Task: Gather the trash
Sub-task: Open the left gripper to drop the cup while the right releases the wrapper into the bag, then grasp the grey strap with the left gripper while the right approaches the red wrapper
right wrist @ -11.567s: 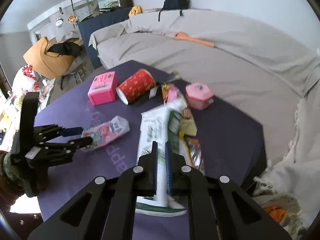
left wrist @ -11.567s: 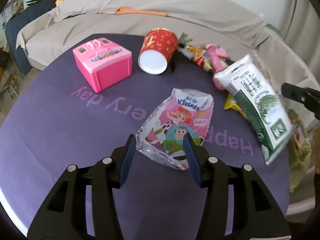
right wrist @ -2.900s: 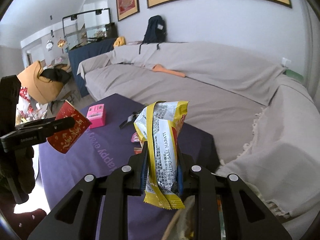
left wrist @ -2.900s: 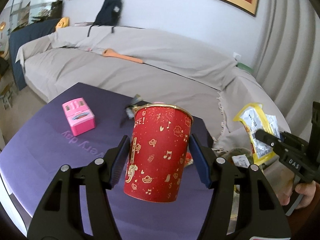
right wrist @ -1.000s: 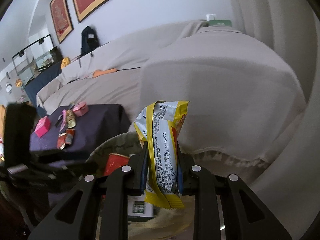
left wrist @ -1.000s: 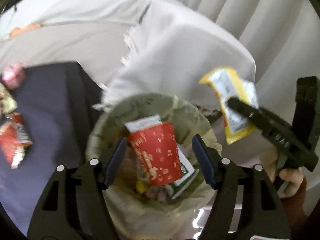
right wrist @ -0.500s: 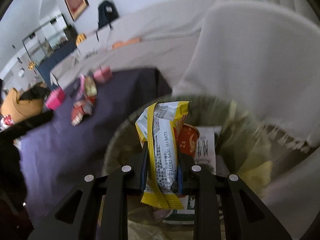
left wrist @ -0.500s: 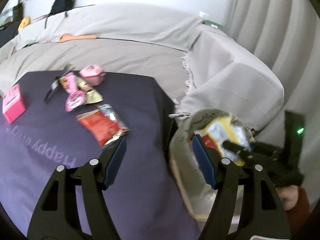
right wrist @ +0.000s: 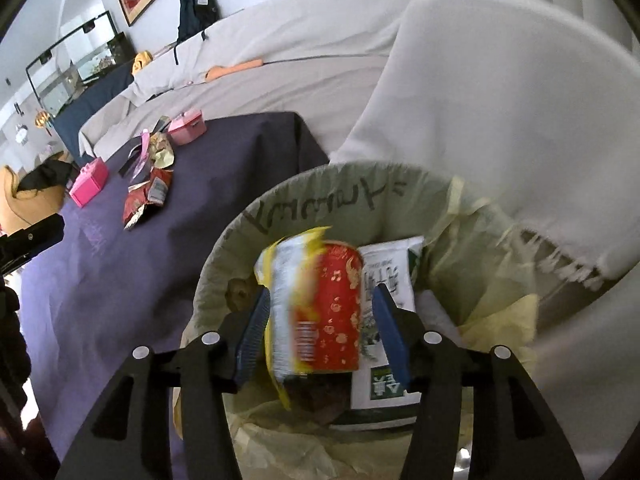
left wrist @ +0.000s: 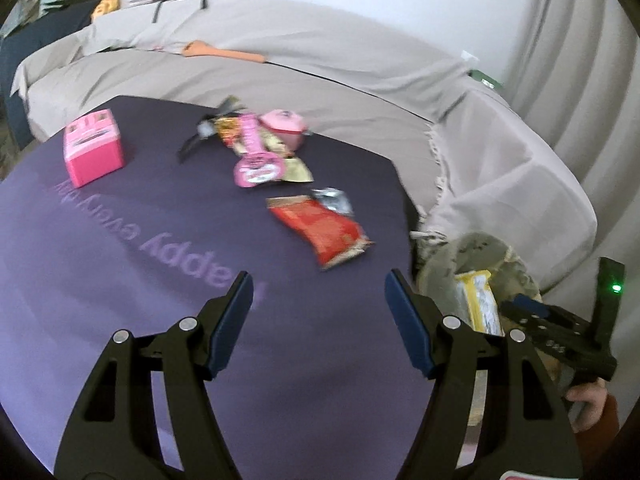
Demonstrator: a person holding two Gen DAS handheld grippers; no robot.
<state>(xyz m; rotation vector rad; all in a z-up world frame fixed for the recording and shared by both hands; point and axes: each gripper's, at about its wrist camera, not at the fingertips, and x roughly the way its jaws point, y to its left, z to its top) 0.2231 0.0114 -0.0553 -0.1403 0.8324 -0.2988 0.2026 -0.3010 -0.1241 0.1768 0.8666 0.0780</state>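
Purple cloth covers the table [left wrist: 120, 240], with a draped grey sofa [left wrist: 320, 80] behind it and a lined bin [right wrist: 320, 196] tucked against the table's far corner.

Over the bin, the right gripper [right wrist: 320, 324] has its fingers spread wide and grips nothing. A yellow packet [right wrist: 280, 276] sits blurred between and just beyond its tips, looking freshly let go and dropping in. It falls against a red cup [right wrist: 332, 304] lying in the bin, with a white-and-green bag [right wrist: 390, 280] next to that, toward the right finger. Holding the gripper straight above the opening means the drop cannot miss.

Facing the table, the left gripper [left wrist: 318, 312] is also wide open and empty, as if lined up for the next pick. Ahead of its tips, a little toward the right finger, lies a red wrapper [left wrist: 324, 232] with a crumpled silver one [left wrist: 332, 200] touching its far end. Farther on lies a pink packet [left wrist: 256, 160] among other wrappers, near a pink case [left wrist: 286, 128]. A pink box [left wrist: 94, 146] stands far off beyond the left finger. So several pieces of trash remain on the table, by my reckoning.
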